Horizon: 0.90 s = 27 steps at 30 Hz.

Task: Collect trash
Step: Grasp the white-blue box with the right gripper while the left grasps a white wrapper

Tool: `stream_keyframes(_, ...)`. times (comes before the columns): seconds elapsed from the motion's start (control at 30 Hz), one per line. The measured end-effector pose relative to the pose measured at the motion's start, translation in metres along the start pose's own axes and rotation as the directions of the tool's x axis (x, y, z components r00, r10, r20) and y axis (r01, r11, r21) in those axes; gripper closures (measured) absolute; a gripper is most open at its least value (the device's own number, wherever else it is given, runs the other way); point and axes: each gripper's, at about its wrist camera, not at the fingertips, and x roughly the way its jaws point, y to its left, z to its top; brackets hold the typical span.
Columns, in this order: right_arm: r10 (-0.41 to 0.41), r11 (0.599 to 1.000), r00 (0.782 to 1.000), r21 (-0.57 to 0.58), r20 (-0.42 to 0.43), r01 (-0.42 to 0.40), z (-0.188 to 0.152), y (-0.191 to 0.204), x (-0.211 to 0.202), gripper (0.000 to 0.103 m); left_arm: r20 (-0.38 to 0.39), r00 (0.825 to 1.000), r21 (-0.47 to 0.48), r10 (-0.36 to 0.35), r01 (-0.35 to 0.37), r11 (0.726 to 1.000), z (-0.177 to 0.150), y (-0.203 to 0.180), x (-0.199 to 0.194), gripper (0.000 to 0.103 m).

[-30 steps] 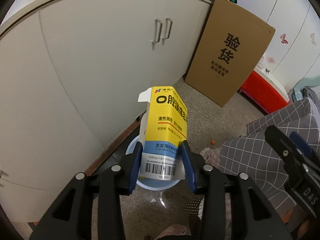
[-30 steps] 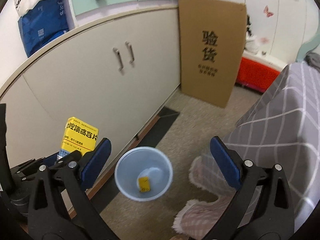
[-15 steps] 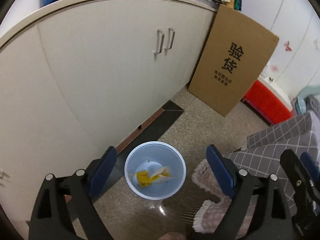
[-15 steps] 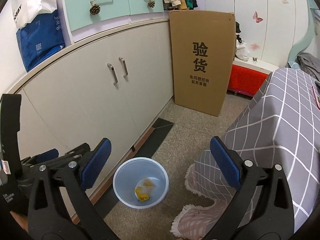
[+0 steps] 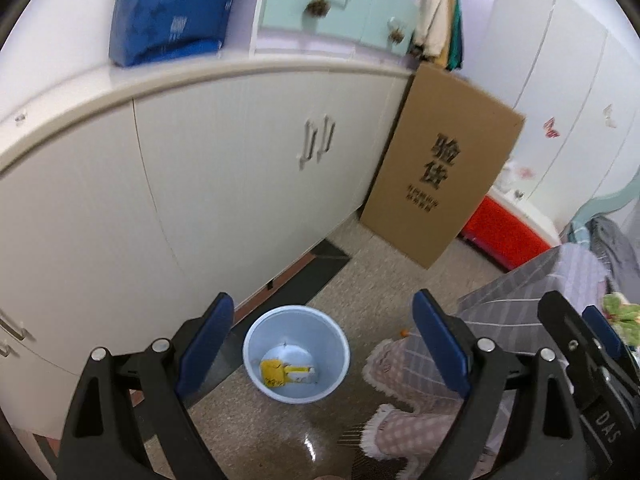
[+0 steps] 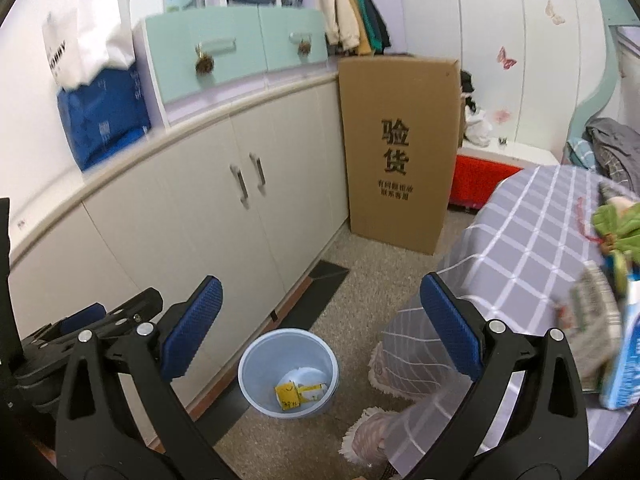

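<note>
Both tongs hang released w/ nothing between the blue pads: left tongs [image 5: 320, 344], which just spread apart, and right tongs [image 6: 320, 328]. Below them on the floor sits 1 pale blue bin [image 5: 296, 354], w/ the yellow box [image 5: 274, 372] lying flat at the bottom beside a white scrap. Just right of the bin, 1 grey checked cloth [image 6: 528, 240] drapes over the table, fringed edge touching the floor. Further back, 1 tall cardboard box [image 6: 400, 152] leans at the white cabinets [image 5: 240, 184]; 2 door handles show together, and 1 red crate [image 6: 476, 178] behind.
</note>
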Motion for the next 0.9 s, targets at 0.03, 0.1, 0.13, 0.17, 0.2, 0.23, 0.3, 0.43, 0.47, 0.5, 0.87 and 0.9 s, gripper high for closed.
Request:
stream_keyframes(0.03, -0.002, 1.0, 1.0, 0.006, 0.012, 0.002, 0.001, -0.004, -0.009, 0.006, 0.012, 1.0, 0.004, -0.012, 0.012, 1.0, -0.001, -0.005, -0.009, 0.014)
stream_keyframes(0.1, -0.009, 1.0, 0.999, 0.024, 0.033, 0.008, 0.003, -0.013, -0.026, 0.006, 0.036, 0.999, 0.023, -0.041, 0.04, 0.999, -0.004, -0.019, -0.028, 0.014)
stream_keyframes(0.13, -0.016, 0.999, 0.999, 0.04, 0.047, 0.014, 0.004, -0.022, -0.039, 0.006, 0.048, 0.997, 0.036, -0.064, 0.062, 0.997, -0.007, -0.03, -0.038, 0.014)
stream_keyframes(0.17, -0.024, 0.998, 0.998, 0.053, 0.057, 0.021, 0.004, -0.029, -0.048, 0.006, 0.053, 0.995, 0.048, -0.084, 0.082, 0.996, -0.01, -0.038, -0.045, 0.014)
stream_keyframes(0.2, -0.033, 0.997, 0.997, 0.068, 0.066, 0.028, 0.004, -0.037, -0.057, 0.006, 0.053, 0.993, 0.063, -0.107, 0.103, 0.993, -0.013, -0.048, -0.049, 0.014)
stream_keyframes(0.23, -0.047, 0.995, 0.996, 0.089, 0.077, 0.04, 0.002, -0.049, -0.07, 0.006, 0.048, 0.99, 0.081, -0.135, 0.131, 0.988, -0.016, -0.061, -0.056, 0.014)
stream_keyframes(0.3, -0.086, 0.989, 0.991, 0.125, 0.098, 0.073, -0.001, -0.073, -0.091, 0.006, 0.037, 0.984, 0.111, -0.172, 0.167, 0.98, -0.024, -0.084, -0.062, 0.014)
stream_keyframes(0.43, -0.183, 0.967, 0.976, 0.199, 0.114, 0.158, -0.011, -0.12, -0.122, 0.006, 0.016, 0.974, 0.182, -0.227, 0.221, 0.958, -0.042, -0.131, -0.074, 0.014)
stream_keyframes(0.47, -0.212, 0.957, 0.971, 0.224, 0.111, 0.183, -0.014, -0.133, -0.128, 0.006, 0.005, 0.969, 0.207, -0.248, 0.241, 0.948, -0.047, -0.145, -0.075, 0.014)
stream_keyframes(0.5, -0.239, 0.943, 0.966, 0.261, 0.099, 0.206, -0.019, -0.151, -0.134, 0.006, -0.004, 0.964, 0.228, -0.264, 0.258, 0.939, -0.052, -0.158, -0.076, 0.014)
stream_keyframes(0.87, -0.176, 0.887, 0.98, 0.417, -0.09, 0.197, -0.059, -0.241, -0.112, 0.011, -0.116, 0.945, 0.374, -0.304, 0.325, 0.868, -0.087, -0.236, -0.063, 0.014)
stream_keyframes(0.9, -0.158, 0.888, 0.983, 0.421, -0.097, 0.184, -0.06, -0.243, -0.109, 0.013, -0.122, 0.946, 0.378, -0.302, 0.325, 0.867, -0.089, -0.24, -0.062, 0.014)
